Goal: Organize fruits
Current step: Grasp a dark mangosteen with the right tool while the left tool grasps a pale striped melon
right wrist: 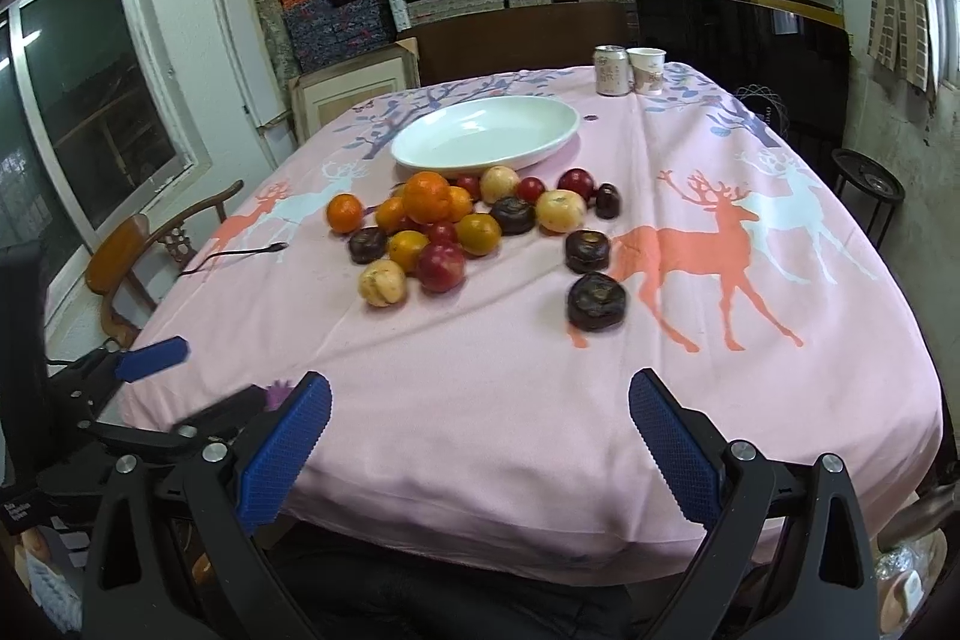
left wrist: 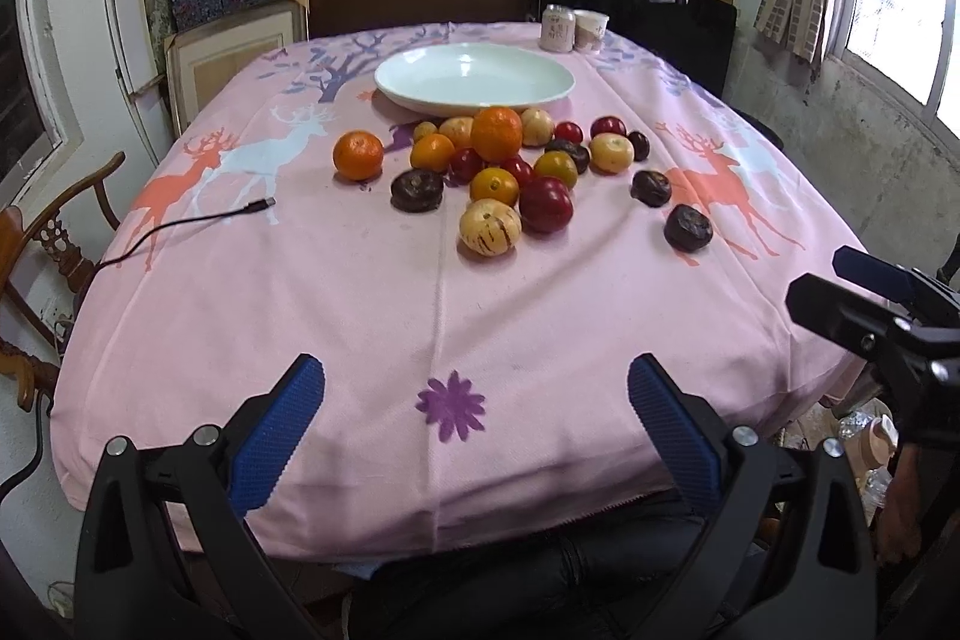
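A pile of fruit [left wrist: 498, 160] lies mid-table on a pink tablecloth: oranges, red plums, yellow striped melons and dark purple fruits. It also shows in the right wrist view [right wrist: 456, 226]. An empty white plate [left wrist: 474, 77] sits just behind the pile, also seen from the right [right wrist: 486, 133]. My left gripper [left wrist: 477, 388] is open and empty over the near table edge. My right gripper [right wrist: 480, 400] is open and empty, also near the front edge, and shows at the right of the left wrist view [left wrist: 864, 304].
A can [left wrist: 557, 29] and a paper cup [left wrist: 591, 31] stand at the far edge. A black USB cable [left wrist: 198, 220] lies on the left side. A wooden chair [left wrist: 54, 244] stands left of the table. Shelves of boxes fill the back wall.
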A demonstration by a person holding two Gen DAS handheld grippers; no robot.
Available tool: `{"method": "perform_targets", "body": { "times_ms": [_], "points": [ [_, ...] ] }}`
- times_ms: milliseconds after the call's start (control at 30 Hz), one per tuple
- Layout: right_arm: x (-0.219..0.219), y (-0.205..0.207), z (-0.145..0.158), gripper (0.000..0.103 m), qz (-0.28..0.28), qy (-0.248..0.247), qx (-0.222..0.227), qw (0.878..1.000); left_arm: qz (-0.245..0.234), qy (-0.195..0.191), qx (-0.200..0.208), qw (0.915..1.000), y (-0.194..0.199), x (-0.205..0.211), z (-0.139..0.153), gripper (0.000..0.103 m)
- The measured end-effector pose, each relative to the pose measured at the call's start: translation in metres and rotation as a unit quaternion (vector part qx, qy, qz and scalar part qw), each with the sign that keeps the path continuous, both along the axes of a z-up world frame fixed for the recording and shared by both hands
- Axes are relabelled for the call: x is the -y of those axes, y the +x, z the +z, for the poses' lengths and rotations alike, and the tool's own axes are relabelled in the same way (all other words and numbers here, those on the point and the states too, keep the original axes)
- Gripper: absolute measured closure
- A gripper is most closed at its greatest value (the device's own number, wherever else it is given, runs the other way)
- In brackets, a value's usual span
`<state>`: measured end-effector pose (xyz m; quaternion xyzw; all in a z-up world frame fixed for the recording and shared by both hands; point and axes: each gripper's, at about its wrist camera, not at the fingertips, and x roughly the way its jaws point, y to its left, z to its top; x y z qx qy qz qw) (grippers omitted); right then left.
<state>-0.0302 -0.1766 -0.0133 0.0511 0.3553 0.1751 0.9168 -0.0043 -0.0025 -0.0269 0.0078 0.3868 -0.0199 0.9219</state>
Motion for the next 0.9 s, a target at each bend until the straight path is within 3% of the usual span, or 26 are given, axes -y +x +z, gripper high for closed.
{"method": "perform_targets", "body": {
  "times_ms": [167, 233, 300, 500, 633, 800, 900],
  "points": [
    [0.022, 0.003, -0.017, 0.003, -0.013, 0.030, 0.009, 0.999, 0.020, -0.036, 0.064, 0.9971, 0.003, -0.027, -0.009, 0.004],
    [0.029, 0.002, -0.024, 0.003, 0.002, 0.051, 0.015, 0.999, 0.008, -0.079, 0.055, 0.9953, 0.014, -0.044, -0.010, 0.004],
    [0.034, 0.003, -0.026, 0.003, -0.004, 0.050, 0.022, 0.999, 0.005, -0.093, 0.038, 0.9949, 0.027, -0.052, -0.013, 0.004],
    [0.048, 0.015, -0.037, 0.003, -0.038, 0.048, -0.006, 0.998, -0.035, -0.052, 0.012, 0.9980, 0.074, -0.035, -0.021, 0.004],
    [0.061, 0.027, -0.052, 0.003, -0.029, 0.097, -0.041, 0.994, -0.064, -0.018, -0.004, 0.9978, 0.098, -0.015, -0.030, 0.004],
    [0.076, 0.015, -0.055, 0.003, -0.041, 0.164, 0.006, 0.986, -0.078, 0.004, -0.033, 0.9965, 0.132, -0.006, -0.039, 0.004],
    [0.082, 0.021, -0.059, 0.003, -0.037, 0.187, 0.002, 0.982, -0.091, -0.002, -0.048, 0.9947, 0.149, -0.001, -0.044, 0.004]
  ]
}}
